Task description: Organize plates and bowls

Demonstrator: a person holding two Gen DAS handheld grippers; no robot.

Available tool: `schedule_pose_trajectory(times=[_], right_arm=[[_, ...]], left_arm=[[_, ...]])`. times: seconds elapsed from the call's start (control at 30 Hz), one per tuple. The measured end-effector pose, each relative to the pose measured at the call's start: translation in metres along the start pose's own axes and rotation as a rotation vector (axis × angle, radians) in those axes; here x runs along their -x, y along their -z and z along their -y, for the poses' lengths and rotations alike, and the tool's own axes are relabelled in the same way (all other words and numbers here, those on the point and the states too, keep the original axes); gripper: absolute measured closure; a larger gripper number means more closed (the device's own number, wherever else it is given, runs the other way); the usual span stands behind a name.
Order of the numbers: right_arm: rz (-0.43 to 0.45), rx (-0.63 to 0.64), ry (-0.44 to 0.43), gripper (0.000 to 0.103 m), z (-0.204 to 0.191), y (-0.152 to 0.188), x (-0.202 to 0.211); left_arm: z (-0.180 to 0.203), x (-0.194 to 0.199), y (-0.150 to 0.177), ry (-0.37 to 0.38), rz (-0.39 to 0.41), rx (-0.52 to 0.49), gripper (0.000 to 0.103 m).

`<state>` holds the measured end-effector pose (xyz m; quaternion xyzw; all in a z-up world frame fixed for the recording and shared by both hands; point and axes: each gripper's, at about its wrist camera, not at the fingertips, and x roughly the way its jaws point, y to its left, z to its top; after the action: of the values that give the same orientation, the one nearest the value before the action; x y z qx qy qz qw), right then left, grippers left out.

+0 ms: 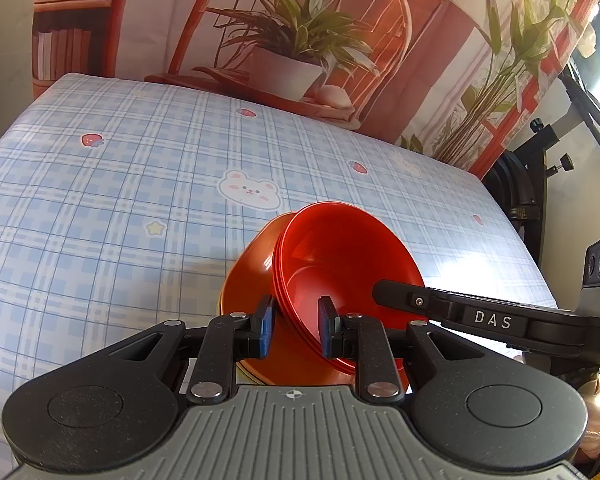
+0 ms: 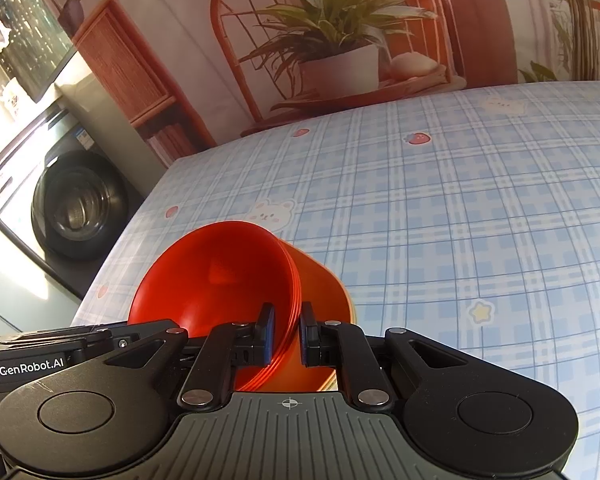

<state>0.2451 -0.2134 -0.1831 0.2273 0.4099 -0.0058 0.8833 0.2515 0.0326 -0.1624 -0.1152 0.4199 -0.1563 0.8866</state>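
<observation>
Left wrist view: your left tongs [image 1: 296, 330] are clamped on the near rim of a tilted stack of red bowls [image 1: 340, 256], nested against an orange bowl [image 1: 252, 276] above the checked desk [image 1: 120, 184]. Right wrist view: your right tongs [image 2: 287, 332] pinch the same stack's rim [image 2: 220, 276]. Judge them light, stiff, glossy plastic; grip all the thin rims together, lest one slide.

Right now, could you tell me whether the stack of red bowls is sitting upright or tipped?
Tipped. The red bowls lie on their side, mouths facing sideways, rims pinched by the left tongs and right tongs.
</observation>
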Motion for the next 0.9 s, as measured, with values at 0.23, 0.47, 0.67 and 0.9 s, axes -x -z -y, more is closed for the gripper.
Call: schedule_pose_trajectory(times=[0.23,0.47,0.67,0.9], right_arm=[[-0.003,-0.001,-0.003,0.092,-0.0006,0.0017,0.0014],[-0.006,-0.002,-0.002,0.091,-0.0003,0.0020,0.0018],[-0.005,-0.002,-0.003,0.091,-0.0003,0.0018,0.0019],[0.003,0.010,0.008,0.089,-0.0012,0.0027,0.0034]], left_arm=[[0.0001,0.0009,0.0011,-0.006,-0.005,0.001,0.079],[0.0004,-0.0007,0.0010,-0.006,-0.007,-0.001,0.079],[0.0004,-0.0009,0.0008,-0.008,-0.008,-0.001,0.079],[0.0010,-0.0017,0.0010,-0.015,-0.010,-0.006,0.079]])
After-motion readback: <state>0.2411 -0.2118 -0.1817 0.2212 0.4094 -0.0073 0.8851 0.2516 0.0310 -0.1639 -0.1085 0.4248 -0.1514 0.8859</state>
